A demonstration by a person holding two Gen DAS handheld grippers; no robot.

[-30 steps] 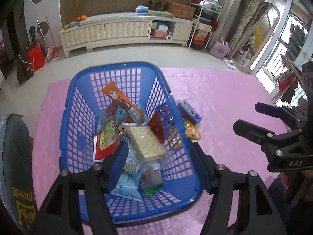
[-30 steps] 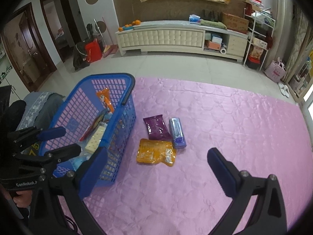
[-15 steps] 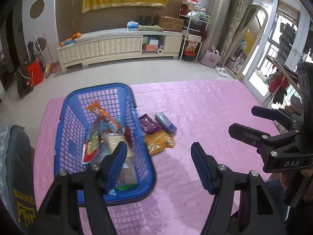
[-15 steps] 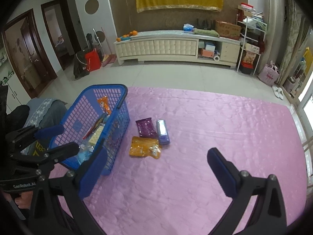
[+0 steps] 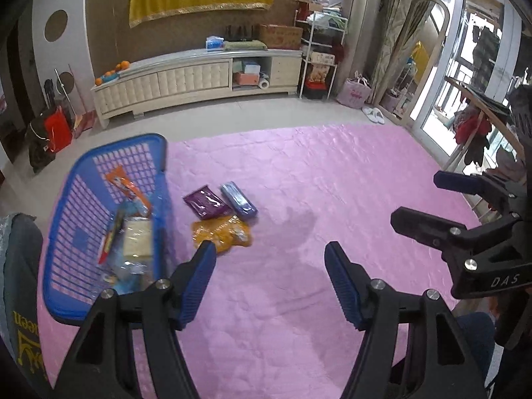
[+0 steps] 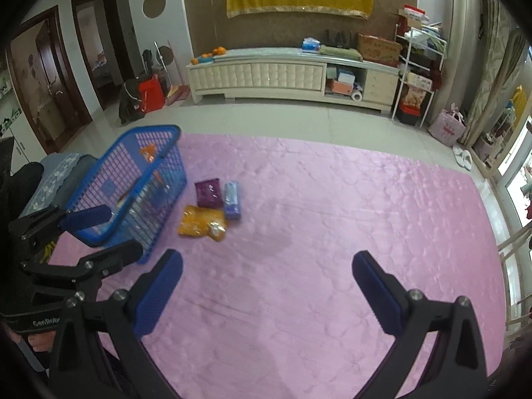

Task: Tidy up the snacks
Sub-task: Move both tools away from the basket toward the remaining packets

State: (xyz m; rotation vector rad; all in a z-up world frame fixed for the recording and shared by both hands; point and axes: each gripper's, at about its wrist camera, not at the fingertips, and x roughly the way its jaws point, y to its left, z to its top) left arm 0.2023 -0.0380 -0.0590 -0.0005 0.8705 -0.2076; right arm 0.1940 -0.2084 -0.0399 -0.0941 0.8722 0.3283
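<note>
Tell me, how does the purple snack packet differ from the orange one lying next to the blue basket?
The purple packet is dark, smooth and flat; the orange packet is bright, crinkled and lumpy. The orange packet looks wider than the purple one. The purple packet lies farther from the camera, beside a bluish packet, while the orange one lies nearer. Both rest on the pink cloth, outside the blue basket, with nothing gripping them.

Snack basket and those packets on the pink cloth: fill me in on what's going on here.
A person is sorting snacks with a gripper in each hand. The left gripper and right gripper are both open and empty, above the pink cloth; the left jaws have just been opening. The blue basket holds several snacks. Three lie outside, just beside it: a purple packet, a blue packet and an orange packet. Neither gripper is touching any of them.
</note>
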